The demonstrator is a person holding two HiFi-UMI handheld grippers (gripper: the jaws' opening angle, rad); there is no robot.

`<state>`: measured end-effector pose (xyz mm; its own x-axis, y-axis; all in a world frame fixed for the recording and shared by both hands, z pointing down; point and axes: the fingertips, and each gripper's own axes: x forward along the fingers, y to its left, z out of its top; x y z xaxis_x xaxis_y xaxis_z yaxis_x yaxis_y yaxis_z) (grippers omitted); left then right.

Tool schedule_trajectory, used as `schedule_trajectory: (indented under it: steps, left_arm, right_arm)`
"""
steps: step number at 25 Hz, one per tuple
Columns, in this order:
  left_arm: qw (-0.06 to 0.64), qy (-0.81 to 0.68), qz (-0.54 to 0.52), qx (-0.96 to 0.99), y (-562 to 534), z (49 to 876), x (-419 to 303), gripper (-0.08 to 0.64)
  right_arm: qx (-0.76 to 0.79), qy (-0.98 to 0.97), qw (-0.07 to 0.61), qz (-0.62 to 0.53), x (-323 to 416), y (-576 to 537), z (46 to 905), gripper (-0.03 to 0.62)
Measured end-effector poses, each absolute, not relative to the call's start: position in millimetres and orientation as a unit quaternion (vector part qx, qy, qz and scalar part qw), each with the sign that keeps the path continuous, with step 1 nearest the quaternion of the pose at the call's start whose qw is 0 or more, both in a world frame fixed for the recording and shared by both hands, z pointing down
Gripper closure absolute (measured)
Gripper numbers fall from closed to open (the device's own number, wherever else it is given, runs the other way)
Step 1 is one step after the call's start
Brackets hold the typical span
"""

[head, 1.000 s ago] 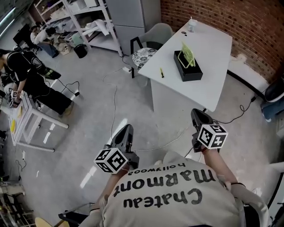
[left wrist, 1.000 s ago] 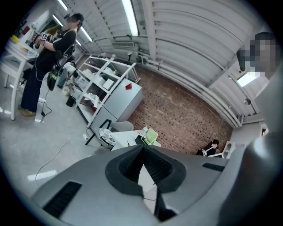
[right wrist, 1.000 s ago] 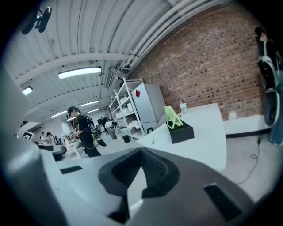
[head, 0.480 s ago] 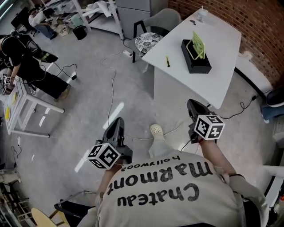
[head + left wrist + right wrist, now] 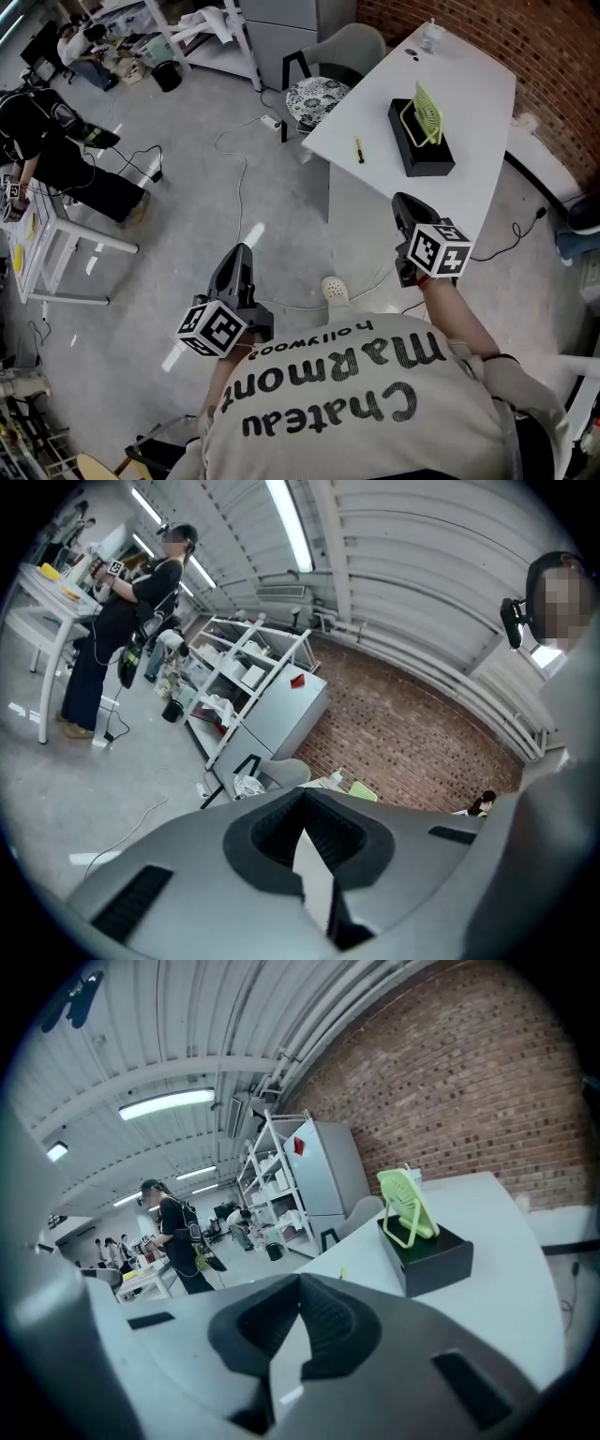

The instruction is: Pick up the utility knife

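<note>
The utility knife (image 5: 359,148) is a small yellow-green stick lying near the left edge of the white table (image 5: 478,103); in the right gripper view the knife (image 5: 342,1272) shows just above the jaws. My right gripper (image 5: 403,204) is shut and empty, held in the air short of the table's near corner. My left gripper (image 5: 239,257) hangs over the concrete floor, well left of the table, jaws shut with nothing in them. In the left gripper view the left gripper (image 5: 302,799) points toward the table and brick wall; the right gripper (image 5: 300,1283) faces the tabletop.
A black box (image 5: 424,155) with a green fan (image 5: 427,111) stands mid-table, a cup (image 5: 431,36) at the far end. A grey chair (image 5: 326,84) sits at the table's left. A cable (image 5: 234,159) trails on the floor. A person (image 5: 56,141) stands at a small table (image 5: 56,253).
Both grippers have moved forward toward the white table, which now lies closer. A shoe has come into view on the floor between them. Both stay shut.
</note>
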<state>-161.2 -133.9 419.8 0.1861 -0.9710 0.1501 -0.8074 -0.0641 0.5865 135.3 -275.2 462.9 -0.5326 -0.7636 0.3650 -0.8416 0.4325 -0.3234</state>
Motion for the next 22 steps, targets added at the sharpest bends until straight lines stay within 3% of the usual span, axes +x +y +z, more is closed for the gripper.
schedule_trajectory:
  steps: [11,22]
  left_arm:
    - [0.277,-0.636,-0.16,0.702,-216,409,-185,0.56]
    - [0.279,-0.669,-0.161,0.67,-248,424,-207,0.559]
  right_arm:
    - [0.475,-0.843,0.068,0.241,120,-375,451,0.589]
    - [0.455,-0.834,0.163,0.268,109,-418,541,0.586]
